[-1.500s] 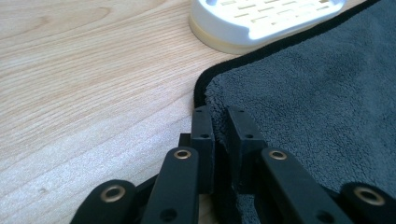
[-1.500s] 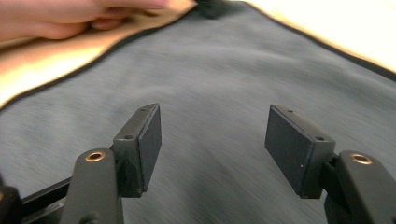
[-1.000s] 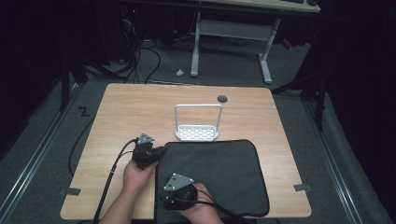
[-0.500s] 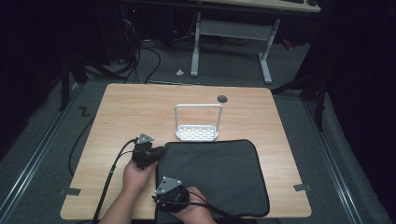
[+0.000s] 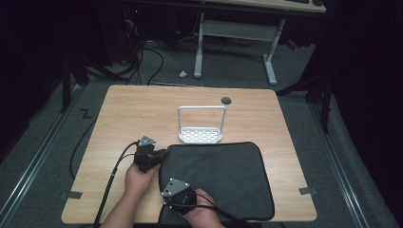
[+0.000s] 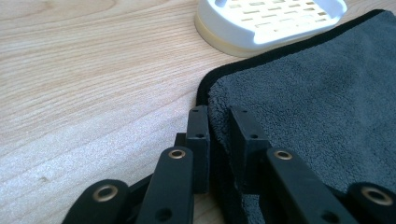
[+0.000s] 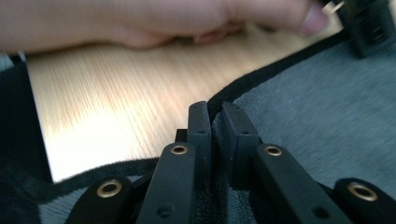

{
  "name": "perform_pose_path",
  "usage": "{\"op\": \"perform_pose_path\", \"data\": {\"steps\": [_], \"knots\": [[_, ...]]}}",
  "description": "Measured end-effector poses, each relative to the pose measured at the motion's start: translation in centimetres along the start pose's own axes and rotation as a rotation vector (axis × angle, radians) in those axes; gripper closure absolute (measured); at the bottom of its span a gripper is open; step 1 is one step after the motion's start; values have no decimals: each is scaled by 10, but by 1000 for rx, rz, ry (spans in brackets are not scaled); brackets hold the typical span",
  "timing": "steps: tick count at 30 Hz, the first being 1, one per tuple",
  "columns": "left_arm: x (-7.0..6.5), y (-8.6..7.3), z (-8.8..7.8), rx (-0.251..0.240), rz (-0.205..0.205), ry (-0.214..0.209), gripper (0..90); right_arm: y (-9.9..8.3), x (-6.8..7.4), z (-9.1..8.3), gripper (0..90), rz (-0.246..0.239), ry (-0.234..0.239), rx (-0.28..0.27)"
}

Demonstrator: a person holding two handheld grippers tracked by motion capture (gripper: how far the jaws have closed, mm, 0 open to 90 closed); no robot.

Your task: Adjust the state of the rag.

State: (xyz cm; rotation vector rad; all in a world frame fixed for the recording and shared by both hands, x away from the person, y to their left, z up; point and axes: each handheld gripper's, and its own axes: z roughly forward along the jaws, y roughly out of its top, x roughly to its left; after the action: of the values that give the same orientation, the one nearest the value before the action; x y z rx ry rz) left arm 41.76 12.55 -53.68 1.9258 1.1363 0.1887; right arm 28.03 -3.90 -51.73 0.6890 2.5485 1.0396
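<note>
Room: dim, with grey carpeted floor around the table, a white-legged desk frame beyond it and dark cables on the floor at the far left.
Surface: one light wooden table with a small round dark grommet near its far edge.
Tape: two grey tabs, one at each near side of the table.
Mat: one dark grey fleecy mat with black piping, lying flat on the near right half of the table.
Rack: one white slotted tray with a tall wire hoop, just beyond the mat's far edge; in the left gripper view its base sits close beside the piping.
Grippers: two.
Left gripper: at the mat's far left corner; in its own view the jaws straddle the mat's left edge with a thin gap, pinching the fabric.
Right gripper: at the mat's near left edge; in its own view the jaws are pressed on the piped edge.
Hands: two, the left hand and right hand coming in from the near edge.
</note>
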Motion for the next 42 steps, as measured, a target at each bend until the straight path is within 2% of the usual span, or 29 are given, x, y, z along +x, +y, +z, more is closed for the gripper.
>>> {"op": "perform_pose_path", "data": {"steps": [2, 3, 5, 7, 12, 15, 17, 19, 22, 24, 26, 29, 30, 32, 36, 42], "knots": [[2, 0, 0, 0, -17, -16, 793, 2, -1, -6, 831, 5, -8, -24], [2, 0, -1, -1, -14, -27, 806, 4, -2, -9, 831, 6, -14, -39], [-1, 0, -3, -10, 21, -39, 837, 6, -4, -15, 832, 8, -28, -65], [0, -1, -4, -14, 14, -38, 840, 9, -3, -18, 833, 11, -33, -80], [10, 0, -11, -73, -85, -67, 840, 14, 2, -17, 831, -4, -44, -95], [15, -1, -17, -105, -125, -72, 839, 19, 6, -13, 831, -1, -41, -109], [16, -2, -19, -109, -132, -67, 839, 22, 7, -12, 831, 0, -36, -117], [19, -1, -24, -112, -131, -52, 840, 33, 13, -8, 831, -7, -32, -140], [30, 1, -45, -129, -135, -13, 841, 46, 19, -4, 831, -6, -22, -167], [33, 1, -50, -133, -139, -8, 841, 51, 22, -2, 831, -9, -16, -175], [46, -3, -70, -150, -167, 19, 841, 61, 29, 3, 831, -15, -2, -193], [56, -7, -88, -163, -187, 47, 842, 72, 37, 9, 831, -19, 21, -215], [56, -7, -88, -163, -187, 47, 842, 76, 40, 11, 831, -23, 26, -221], [65, -10, -105, -180, -207, 58, 842, 81, 45, 13, 830, -35, 35, -231], [65, -9, -109, -181, -211, 69, 842, 85, 46, 12, 831, -40, 42, -244], [57, -3, -98, -176, -207, 51, 841, 79, 41, 5, 830, -49, 15, -230]]}}
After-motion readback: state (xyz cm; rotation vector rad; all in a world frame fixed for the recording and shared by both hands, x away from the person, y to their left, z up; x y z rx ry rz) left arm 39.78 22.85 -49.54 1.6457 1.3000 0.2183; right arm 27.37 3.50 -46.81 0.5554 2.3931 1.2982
